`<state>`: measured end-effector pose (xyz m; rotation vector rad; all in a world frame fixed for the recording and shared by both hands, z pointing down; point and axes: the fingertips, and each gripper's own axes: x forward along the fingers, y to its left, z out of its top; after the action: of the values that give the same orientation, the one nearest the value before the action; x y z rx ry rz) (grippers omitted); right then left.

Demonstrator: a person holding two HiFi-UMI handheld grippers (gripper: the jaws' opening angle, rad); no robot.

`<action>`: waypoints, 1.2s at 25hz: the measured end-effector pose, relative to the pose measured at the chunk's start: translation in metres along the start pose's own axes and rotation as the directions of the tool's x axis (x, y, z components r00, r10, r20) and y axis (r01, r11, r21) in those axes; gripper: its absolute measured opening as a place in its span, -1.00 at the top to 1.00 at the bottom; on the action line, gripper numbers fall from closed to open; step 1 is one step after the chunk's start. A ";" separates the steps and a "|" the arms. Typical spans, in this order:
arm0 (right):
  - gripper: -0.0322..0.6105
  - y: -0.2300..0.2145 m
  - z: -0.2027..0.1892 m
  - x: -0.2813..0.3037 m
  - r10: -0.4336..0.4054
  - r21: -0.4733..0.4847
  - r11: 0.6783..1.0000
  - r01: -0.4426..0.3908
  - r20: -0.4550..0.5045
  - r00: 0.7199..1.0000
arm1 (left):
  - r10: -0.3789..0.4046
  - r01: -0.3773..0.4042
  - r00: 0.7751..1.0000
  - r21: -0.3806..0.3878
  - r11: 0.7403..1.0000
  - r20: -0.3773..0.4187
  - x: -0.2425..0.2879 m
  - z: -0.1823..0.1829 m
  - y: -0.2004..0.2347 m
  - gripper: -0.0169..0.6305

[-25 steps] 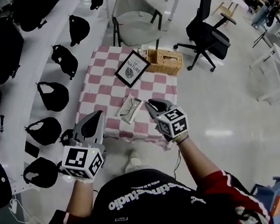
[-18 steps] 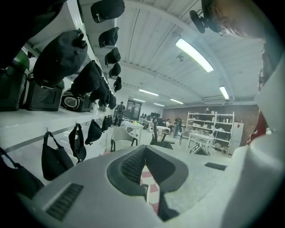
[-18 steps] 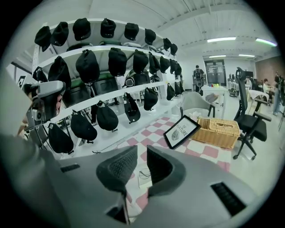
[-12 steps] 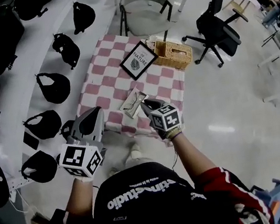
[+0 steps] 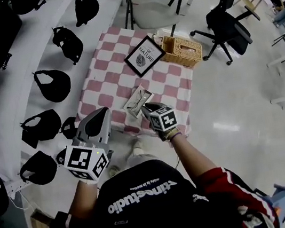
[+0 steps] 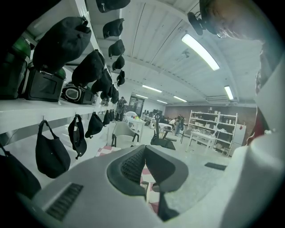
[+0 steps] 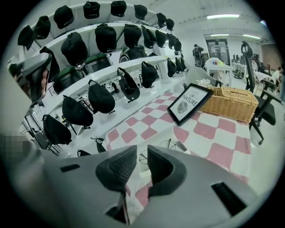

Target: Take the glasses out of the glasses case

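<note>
Lower and farther forward than a second ago, the right gripper [image 5: 147, 108] now has its tips over the near edge of the counter [image 5: 105, 78], just beside the near end of the glasses case [image 5: 138, 98], where before it hung short of that edge. Its jaws have just been opening and stand apart with a clear gap; nothing is pressed between the pads. In the right gripper view the gripper [image 7: 141, 156] looks down on the pale case [image 7: 178, 136], which lies open on the pink-and-white checked cloth, and the glasses [image 7: 169, 144] rest inside it, 1 round wire lens showing beside the right pad and the other through the gap between the jaws. The left gripper [image 5: 101, 113] has shifted only a little and hangs off the counter's near left corner, well apart from the case. In its own view the left gripper [image 6: 144, 149] has its 2 pads meeting at the tips, closed on nothing. Farther back on the counter a framed picture [image 5: 145, 56] lies flat, with a wicker basket [image 5: 182, 51] just beside it toward the far right corner. Black caps [image 5: 51, 86] hang along the white shelf [image 5: 22, 76] to the left of the counter.
</note>
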<state>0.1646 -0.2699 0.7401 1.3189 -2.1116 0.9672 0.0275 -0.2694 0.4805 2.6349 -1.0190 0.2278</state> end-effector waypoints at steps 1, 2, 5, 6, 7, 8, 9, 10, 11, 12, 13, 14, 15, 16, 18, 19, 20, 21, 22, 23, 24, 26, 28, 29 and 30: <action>0.66 0.000 -0.003 0.004 0.003 0.000 1.000 -0.003 -0.010 1.000 | 0.000 0.000 1.000 0.001 1.000 -0.001 0.001 0.000 0.000 0.93; 0.66 0.001 -0.006 0.008 0.008 0.004 1.000 -0.008 -0.021 1.000 | 0.000 0.000 1.000 0.002 1.000 -0.002 0.003 0.000 0.000 0.93; 0.65 0.001 -0.017 0.021 0.032 0.055 0.998 -0.029 -0.049 0.998 | 0.005 -0.005 1.000 0.005 1.000 -0.005 0.004 -0.002 0.002 0.93; 0.65 0.000 -0.021 0.026 0.036 0.069 0.997 -0.033 -0.055 0.998 | 0.008 -0.008 1.000 0.006 1.000 -0.006 0.004 -0.002 0.002 0.93; 0.65 -0.002 -0.024 0.030 0.039 0.077 0.996 -0.034 -0.063 0.997 | 0.010 -0.010 1.000 0.008 1.000 -0.007 0.003 -0.003 0.002 0.93; 0.65 -0.004 -0.027 0.034 0.039 0.082 0.996 -0.033 -0.073 0.997 | 0.012 -0.012 1.000 0.010 1.000 -0.009 0.002 -0.004 0.002 0.93; 0.65 -0.005 -0.029 0.038 0.036 0.084 0.996 -0.029 -0.087 0.996 | 0.015 -0.015 1.000 0.011 1.000 -0.012 0.001 -0.005 0.002 0.93; 0.64 -0.007 -0.032 0.041 0.033 0.084 0.996 -0.025 -0.100 0.994 | 0.018 -0.018 1.000 0.012 1.000 -0.014 0.000 -0.006 0.003 0.93; 0.64 -0.008 -0.034 0.045 0.031 0.081 0.996 -0.022 -0.109 0.994 | 0.023 -0.022 1.000 0.013 1.000 -0.016 -0.001 -0.007 0.005 0.93; 0.64 -0.009 -0.036 0.049 0.029 0.078 0.997 -0.020 -0.117 0.993 | 0.028 -0.028 0.999 0.013 1.000 -0.017 -0.002 -0.008 0.006 0.93; 0.63 -0.010 -0.038 0.052 0.028 0.079 0.997 -0.018 -0.125 0.992 | 0.033 -0.033 0.999 0.012 0.999 -0.019 -0.003 -0.008 0.008 0.93; 0.63 -0.010 -0.040 0.055 0.030 0.085 0.996 -0.019 -0.133 0.991 | 0.039 -0.039 0.999 0.012 0.999 -0.020 -0.004 -0.009 0.010 0.93; 0.63 -0.011 -0.041 0.058 0.034 0.091 0.996 -0.021 -0.139 0.990 | 0.043 -0.043 0.999 0.011 0.999 -0.022 -0.004 -0.010 0.011 0.93; 0.63 -0.012 -0.043 0.061 0.037 0.097 0.995 -0.023 -0.145 0.989 | 0.045 -0.045 0.999 0.010 0.999 -0.025 -0.003 -0.011 0.012 0.93; 0.63 -0.014 -0.047 0.066 0.042 0.109 0.994 -0.025 -0.158 0.986 | 0.047 -0.047 0.998 0.009 0.999 -0.033 -0.003 -0.014 0.013 0.93; 0.62 -0.014 -0.049 0.069 0.047 0.117 0.993 -0.027 -0.164 0.985 | 0.048 -0.048 0.998 0.009 0.999 -0.036 -0.002 -0.015 0.013 0.93; 0.62 -0.015 -0.050 0.072 0.053 0.129 0.991 -0.032 -0.168 0.984 | 0.048 -0.048 0.998 0.008 0.999 -0.039 -0.002 -0.016 0.014 0.93; 0.62 -0.015 -0.051 0.074 0.060 0.143 0.989 -0.035 -0.172 0.983 | 0.048 -0.048 0.998 0.007 0.999 -0.041 -0.001 -0.017 0.014 0.93; 0.61 -0.016 -0.054 0.077 0.065 0.159 0.987 -0.037 -0.176 0.982 | 0.047 -0.047 0.998 0.006 0.999 -0.043 0.000 -0.018 0.014 0.93; 0.60 -0.018 -0.055 0.080 0.069 0.175 0.984 -0.037 -0.179 0.981 | 0.045 -0.045 0.998 0.007 0.999 -0.046 0.001 -0.019 0.013 0.93; 0.60 -0.018 -0.055 0.081 0.073 0.188 0.981 -0.039 -0.177 0.982 | 0.043 -0.043 0.998 0.009 0.999 -0.048 0.002 -0.019 0.013 0.93; 0.62 -0.018 -0.053 0.084 0.081 0.200 0.979 -0.046 -0.171 0.982 | 0.039 -0.038 0.998 0.013 0.999 -0.052 0.004 -0.021 0.012 0.93; 0.62 -0.018 -0.052 0.087 0.079 0.191 0.981 -0.044 -0.183 0.980 | 0.037 -0.037 0.998 0.015 0.999 -0.055 0.006 -0.021 0.012 0.93; 0.62 -0.019 -0.052 0.089 0.073 0.189 0.981 -0.036 -0.195 0.978 | 0.038 -0.037 0.998 0.017 0.999 -0.056 0.006 -0.021 0.013 0.93; 0.60 -0.022 -0.053 0.090 0.063 0.188 0.982 -0.024 -0.204 0.977 | 0.039 -0.038 0.998 0.018 0.999 -0.057 0.007 -0.020 0.013 0.93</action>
<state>0.1463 -0.2876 0.8437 1.2005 -1.9363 1.2883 0.0229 -0.2758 0.5043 2.6100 -1.0544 0.3200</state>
